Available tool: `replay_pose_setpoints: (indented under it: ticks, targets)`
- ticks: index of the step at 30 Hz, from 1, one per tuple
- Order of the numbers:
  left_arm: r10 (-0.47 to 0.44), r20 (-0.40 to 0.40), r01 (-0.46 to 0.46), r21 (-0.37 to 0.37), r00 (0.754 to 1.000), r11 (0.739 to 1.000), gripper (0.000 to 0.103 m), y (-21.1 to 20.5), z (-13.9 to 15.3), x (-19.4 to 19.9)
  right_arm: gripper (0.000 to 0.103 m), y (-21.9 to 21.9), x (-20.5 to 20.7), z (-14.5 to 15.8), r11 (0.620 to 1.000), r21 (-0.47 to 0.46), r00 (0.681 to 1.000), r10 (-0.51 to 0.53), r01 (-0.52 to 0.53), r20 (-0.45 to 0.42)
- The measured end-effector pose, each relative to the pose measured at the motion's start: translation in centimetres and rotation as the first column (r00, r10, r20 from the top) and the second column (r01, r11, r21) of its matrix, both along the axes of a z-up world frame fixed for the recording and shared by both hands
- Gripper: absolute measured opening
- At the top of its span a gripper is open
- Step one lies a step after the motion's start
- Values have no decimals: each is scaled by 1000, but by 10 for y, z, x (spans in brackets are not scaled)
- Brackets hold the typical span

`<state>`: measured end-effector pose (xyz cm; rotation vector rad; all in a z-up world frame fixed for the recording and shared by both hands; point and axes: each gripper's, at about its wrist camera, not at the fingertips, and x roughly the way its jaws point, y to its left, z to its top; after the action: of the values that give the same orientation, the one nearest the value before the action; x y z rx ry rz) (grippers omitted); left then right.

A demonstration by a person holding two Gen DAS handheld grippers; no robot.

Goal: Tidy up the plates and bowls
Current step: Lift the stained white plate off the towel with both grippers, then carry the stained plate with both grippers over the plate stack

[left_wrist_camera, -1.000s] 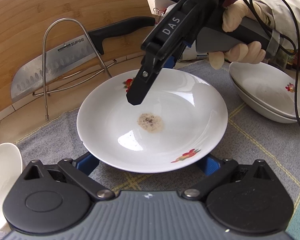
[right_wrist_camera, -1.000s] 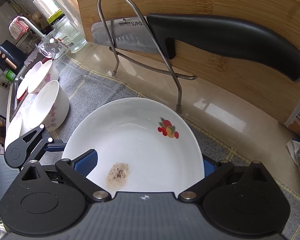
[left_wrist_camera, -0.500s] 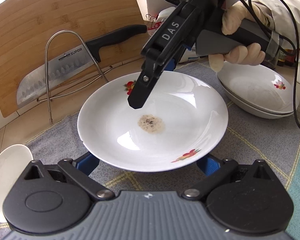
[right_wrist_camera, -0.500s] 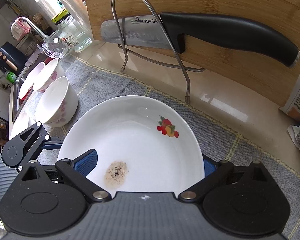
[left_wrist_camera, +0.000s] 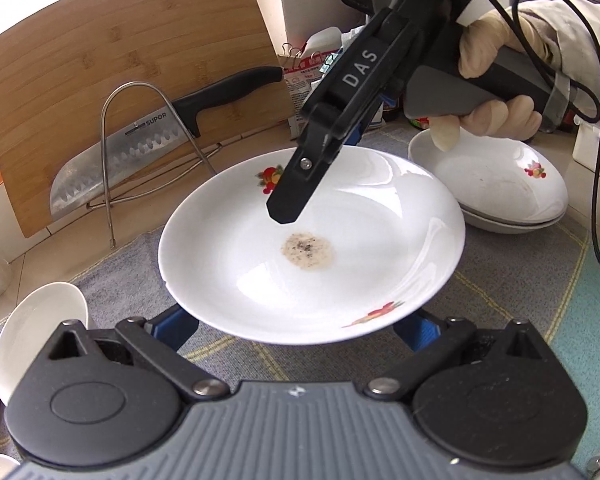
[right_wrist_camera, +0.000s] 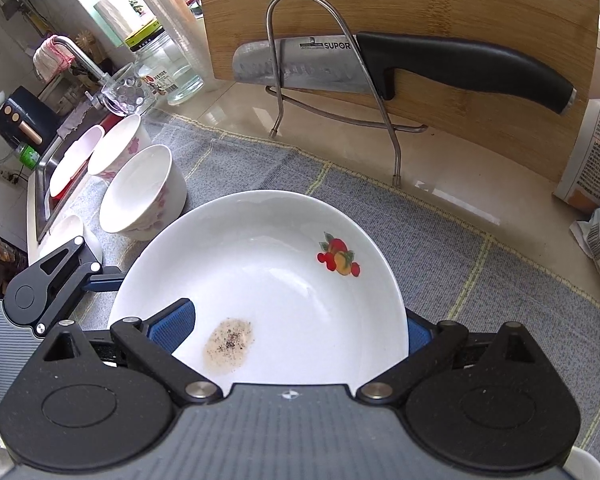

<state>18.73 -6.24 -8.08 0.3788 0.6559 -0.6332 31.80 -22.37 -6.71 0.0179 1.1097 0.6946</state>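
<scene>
So the dirty plate (left_wrist_camera: pixel 340 280) sits right between both sets of fingers, apparently raised a bit off the grey mat (right_wrist_camera: pixel 440 240) on the tabletop. The left gripper (left_wrist_camera: pixel 296 326) has its fingers spread wide, and the plate's near rim lies over both of them. The right gripper (right_wrist_camera: pixel 294 326) comes in from the far side, also spread wide. One of its fingers is over the bowl of the plate near the peppery residue (left_wrist_camera: pixel 308 252) and the other is tucked under the rim. Whether either pair is actually pressing on the plate is hard to tell. The key relation looks like the stack of plates (left_wrist_camera: pixel 500 184), which is past the left fingers and off to their right, nearer the right hand. Only the left view shows that stack. The right view instead shows the bowls (right_wrist_camera: pixel 140 196) off to the left of its fingers.
</scene>
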Motion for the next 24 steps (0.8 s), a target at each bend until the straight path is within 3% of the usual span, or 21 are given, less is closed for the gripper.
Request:
replay_pose_setpoints:
  ticks: [24]
  targets:
    - [-129,29,129,2,991,992,102,0,25,-35,103,-8,-56,24,995,18,993,-98,97,66]
